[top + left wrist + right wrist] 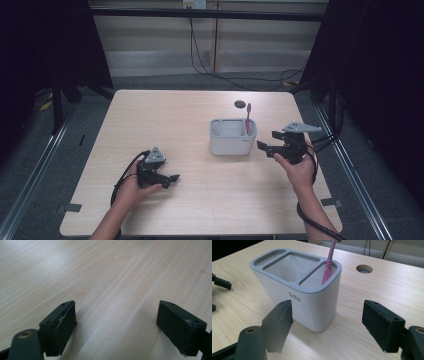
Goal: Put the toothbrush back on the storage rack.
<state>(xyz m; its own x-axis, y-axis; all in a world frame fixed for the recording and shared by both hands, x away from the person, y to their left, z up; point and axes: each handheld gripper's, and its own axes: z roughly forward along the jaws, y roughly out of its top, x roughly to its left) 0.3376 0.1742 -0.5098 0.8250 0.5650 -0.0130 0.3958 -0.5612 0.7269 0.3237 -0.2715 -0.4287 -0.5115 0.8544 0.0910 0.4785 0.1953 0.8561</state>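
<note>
Right gripper [327, 322], black, two-jawed: spread wide, holding nothing, aimed at the near corner of the white plastic holder with the grey three-compartment rim [312, 305], just short of it and not touching. In the high view, right gripper [272, 145] held in the person's right hand [296, 165], just to the right of the holder [232, 142], grey three-cornered plate on top.

Inside the holder: pink toothbrush [328, 267] standing tilted in the narrow end compartment nearest the round hole in the bench [364, 269]; other two compartments showing bare walls. Same toothbrush [248, 117] in the high view at the holder's right end, head up, with the hole [240, 104] just beyond the holder.

Left gripper [116, 322]: jaws wide apart, nothing between them, low over bare pale wood-grain bench [105, 277]. In the high view, left gripper [172, 179] in the left hand [132, 187], well apart from the holder, toward the near left of the bench [165, 115].
</note>
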